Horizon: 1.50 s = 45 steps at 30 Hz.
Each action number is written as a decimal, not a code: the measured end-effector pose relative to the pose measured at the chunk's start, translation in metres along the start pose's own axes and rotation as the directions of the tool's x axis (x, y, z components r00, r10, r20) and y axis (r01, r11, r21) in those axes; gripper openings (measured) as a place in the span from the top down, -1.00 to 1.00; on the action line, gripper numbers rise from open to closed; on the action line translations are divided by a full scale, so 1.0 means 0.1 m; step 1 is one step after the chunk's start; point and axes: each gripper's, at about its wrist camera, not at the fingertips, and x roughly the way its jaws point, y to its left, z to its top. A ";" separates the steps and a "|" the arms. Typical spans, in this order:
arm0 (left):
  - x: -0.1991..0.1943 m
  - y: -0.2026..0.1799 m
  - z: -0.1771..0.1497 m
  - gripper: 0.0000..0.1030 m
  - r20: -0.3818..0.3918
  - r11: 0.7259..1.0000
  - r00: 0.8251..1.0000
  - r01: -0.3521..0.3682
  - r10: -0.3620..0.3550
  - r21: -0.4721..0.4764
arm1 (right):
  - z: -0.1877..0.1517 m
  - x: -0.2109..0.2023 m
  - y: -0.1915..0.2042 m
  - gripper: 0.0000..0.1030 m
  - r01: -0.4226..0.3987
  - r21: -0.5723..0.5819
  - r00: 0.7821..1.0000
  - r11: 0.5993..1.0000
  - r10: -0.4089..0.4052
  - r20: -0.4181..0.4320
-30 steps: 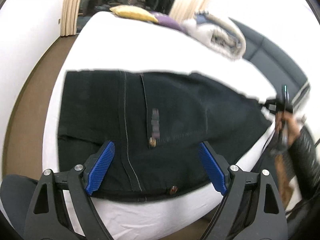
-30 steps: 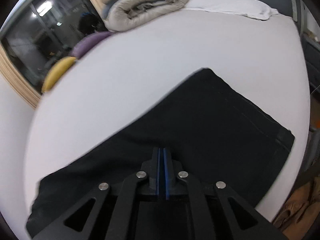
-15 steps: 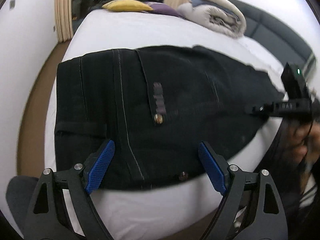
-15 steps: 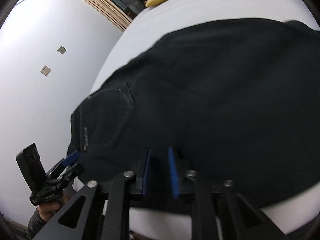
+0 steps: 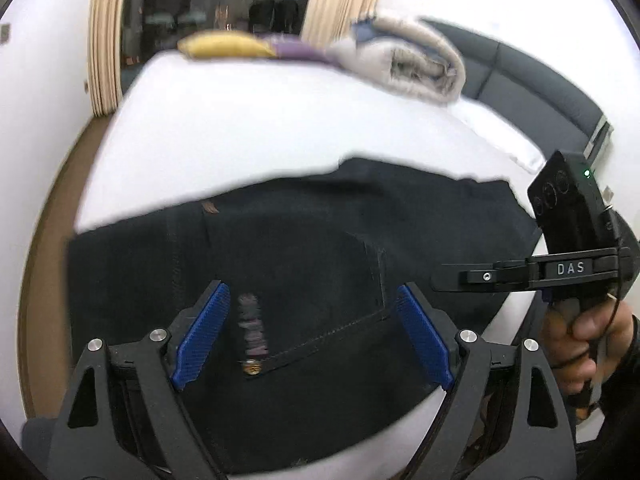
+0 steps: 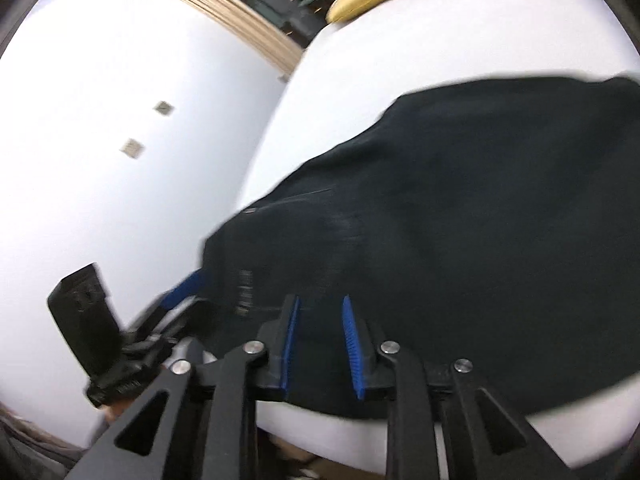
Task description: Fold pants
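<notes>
Both claws empty over the pants

Left gripper (image 5: 310, 336) is spread wide and holding nothing, right gripper (image 6: 320, 344) is part-open and empty too. The black pants (image 5: 320, 248) lie flat on the bed (image 5: 256, 120) right under both. I'd pinch the near edge with both layers before lifting.

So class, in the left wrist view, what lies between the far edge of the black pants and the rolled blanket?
Only bare white bed sheet separates the black pants from the rolled blanket; the left wrist view shows it.
</notes>
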 end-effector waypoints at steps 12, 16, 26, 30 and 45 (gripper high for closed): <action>0.25 -0.05 -0.31 -0.65 -0.082 0.996 0.993 -0.077 0.080 0.036 | 0.15 -1.34 -2.14 1.00 -0.028 0.457 0.935 0.889 -0.138 0.325; 0.21 -0.08 -0.24 -0.66 -0.079 0.997 0.994 -0.075 0.077 0.019 | 0.33 -2.19 -2.72 1.00 0.148 0.581 0.801 0.800 -0.442 0.404; 0.10 0.10 0.57 -0.66 -0.006 0.998 0.998 -0.056 0.055 -0.028 | 1.22 -1.06 -1.29 0.53 0.070 0.256 0.970 0.964 -0.126 0.208; 0.33 0.31 0.80 -0.66 -0.040 0.997 0.997 -0.073 0.072 -0.026 | 1.46 0.12 -0.51 0.53 -0.100 0.108 0.995 0.989 0.101 0.004; 0.78 0.56 0.76 -0.67 -0.082 0.994 0.990 -0.111 0.111 0.008 | 2.23 0.82 -1.30 1.00 -0.117 0.350 0.965 0.929 0.023 0.262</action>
